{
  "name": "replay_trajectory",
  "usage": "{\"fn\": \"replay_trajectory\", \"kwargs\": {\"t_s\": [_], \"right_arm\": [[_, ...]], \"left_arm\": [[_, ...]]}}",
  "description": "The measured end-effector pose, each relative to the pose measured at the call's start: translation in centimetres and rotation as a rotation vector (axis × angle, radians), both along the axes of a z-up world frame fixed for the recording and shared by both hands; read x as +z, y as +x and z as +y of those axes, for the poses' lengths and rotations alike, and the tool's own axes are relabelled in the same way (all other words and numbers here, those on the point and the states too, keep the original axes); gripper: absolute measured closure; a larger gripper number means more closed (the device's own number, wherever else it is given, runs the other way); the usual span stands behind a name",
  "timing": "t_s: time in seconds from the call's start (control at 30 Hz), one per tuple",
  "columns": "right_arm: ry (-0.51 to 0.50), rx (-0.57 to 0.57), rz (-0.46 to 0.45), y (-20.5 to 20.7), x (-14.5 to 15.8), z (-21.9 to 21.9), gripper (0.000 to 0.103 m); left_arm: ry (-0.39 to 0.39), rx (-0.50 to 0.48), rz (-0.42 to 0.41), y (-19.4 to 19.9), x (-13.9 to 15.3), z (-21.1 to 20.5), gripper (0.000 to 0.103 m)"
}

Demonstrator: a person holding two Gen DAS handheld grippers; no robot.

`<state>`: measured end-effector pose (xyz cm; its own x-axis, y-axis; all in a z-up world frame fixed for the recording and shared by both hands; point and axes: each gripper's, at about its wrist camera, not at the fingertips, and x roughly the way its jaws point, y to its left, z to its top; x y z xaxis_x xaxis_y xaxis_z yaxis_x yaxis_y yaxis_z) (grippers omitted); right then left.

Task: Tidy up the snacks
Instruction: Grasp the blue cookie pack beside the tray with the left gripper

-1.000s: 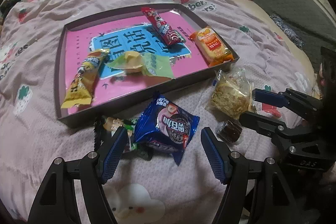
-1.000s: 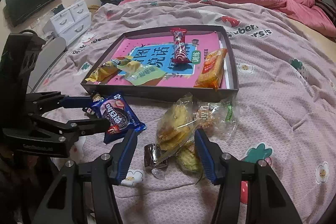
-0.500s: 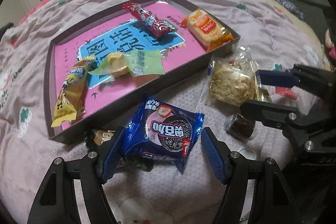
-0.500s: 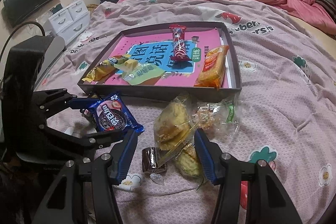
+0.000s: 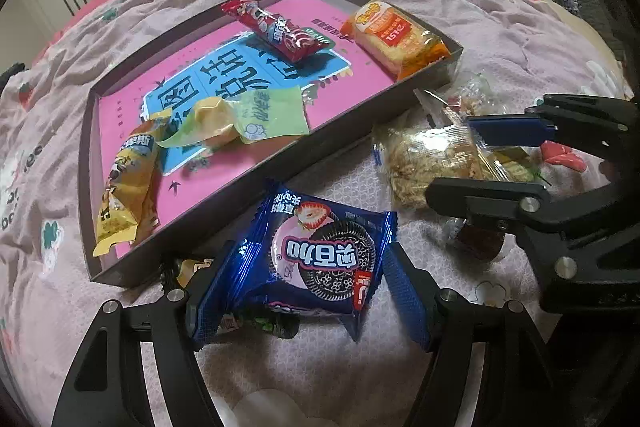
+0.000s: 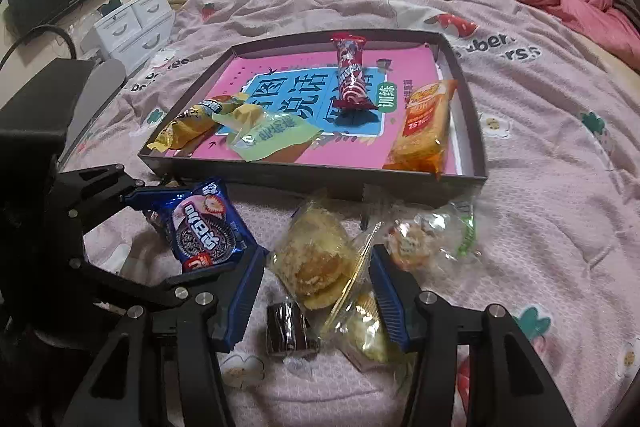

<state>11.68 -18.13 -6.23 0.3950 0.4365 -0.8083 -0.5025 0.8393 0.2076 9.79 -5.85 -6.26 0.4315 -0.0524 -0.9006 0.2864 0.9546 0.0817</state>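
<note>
Oreo packet [image 5: 320, 259] | just outside tray wall [image 5: 224, 211] | both grippers spread, ungripped

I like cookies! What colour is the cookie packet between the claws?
The cookie packet is shiny blue, with a pink-and-black cookie picture. The left wrist view shows it best.

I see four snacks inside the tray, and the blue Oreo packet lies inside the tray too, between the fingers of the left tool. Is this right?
Not quite. The blue Oreo packet is not in the tray; it lies on the bedspread in front of it, as the left wrist view shows. The rest holds: four snacks are inside, and the packet sits between the fingers of the open left tool.
</note>
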Motion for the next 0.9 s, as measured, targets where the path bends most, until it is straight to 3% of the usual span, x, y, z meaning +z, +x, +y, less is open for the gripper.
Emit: {"fn": "replay_trajectory", "kwargs": {"t_s": [0.3, 0.5, 0.67, 0.8, 0.9], "right_arm": [[0.008, 0.032, 0.046, 1.0, -1.2, 0.8, 0.045], [-0.057, 0.056, 0.004, 0.6, -1.4, 2.1, 0.041], [-0.125, 0.089, -0.05, 0.1, -1.2, 2.6, 0.047], [-0.106, 0.08, -0.072, -0.1, -0.5, 2.1, 0.052], [-0.066, 0.057, -0.052, 0.2, -0.3, 1.3, 0.053]], "left_arm": [[0.013, -0.003, 0.003, 0.3, -0.5, -0.1, 0.028], [0.017, -0.003, 0.002, 0.3, -0.6, -0.1, 0.028], [0.072, -0.026, -0.011, 0.1, -1.0, -0.8, 0.027], [0.022, -0.004, -0.012, 0.3, -0.8, 0.0, 0.027], [-0.003, 0.019, -0.015, 0.6, -0.6, 0.5, 0.035]]}}
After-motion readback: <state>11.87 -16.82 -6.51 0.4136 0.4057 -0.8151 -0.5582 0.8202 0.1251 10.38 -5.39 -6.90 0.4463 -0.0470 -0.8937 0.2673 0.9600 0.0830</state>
